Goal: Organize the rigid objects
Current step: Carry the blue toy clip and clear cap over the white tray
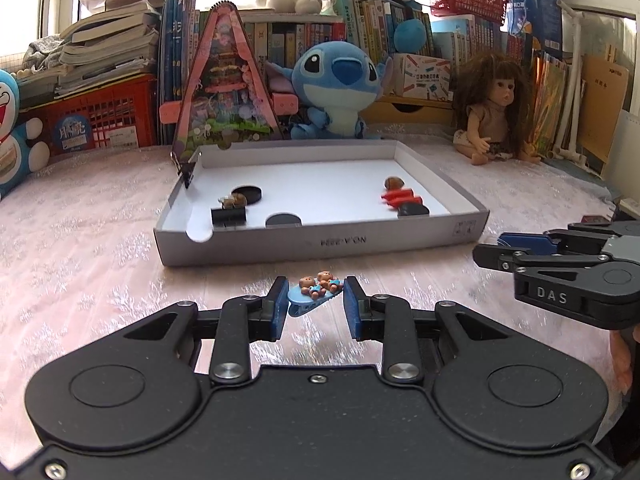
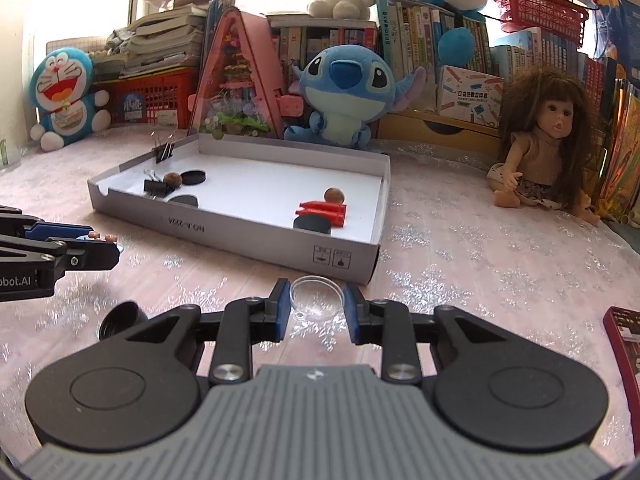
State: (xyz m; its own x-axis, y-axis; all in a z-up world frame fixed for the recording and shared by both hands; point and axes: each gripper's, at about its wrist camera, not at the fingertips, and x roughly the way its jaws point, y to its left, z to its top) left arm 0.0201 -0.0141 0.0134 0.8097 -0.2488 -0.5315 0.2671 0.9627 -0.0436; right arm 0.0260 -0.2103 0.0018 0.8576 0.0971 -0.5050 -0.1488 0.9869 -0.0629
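Observation:
A blue hair clip with two small bear figures sits between the fingers of my left gripper; the pads touch its ends, so the gripper is shut on it just above the pink cloth. My right gripper is shut on a clear round plastic dish in front of the box's near corner. The white shallow box holds black discs, a black binder clip, a nut and red pieces. The right gripper also shows at the right of the left wrist view.
A black cap lies on the cloth left of my right gripper. A red-edged item sits at the far right. A Stitch plush, a doll, a pink triangular model and bookshelves stand behind the box.

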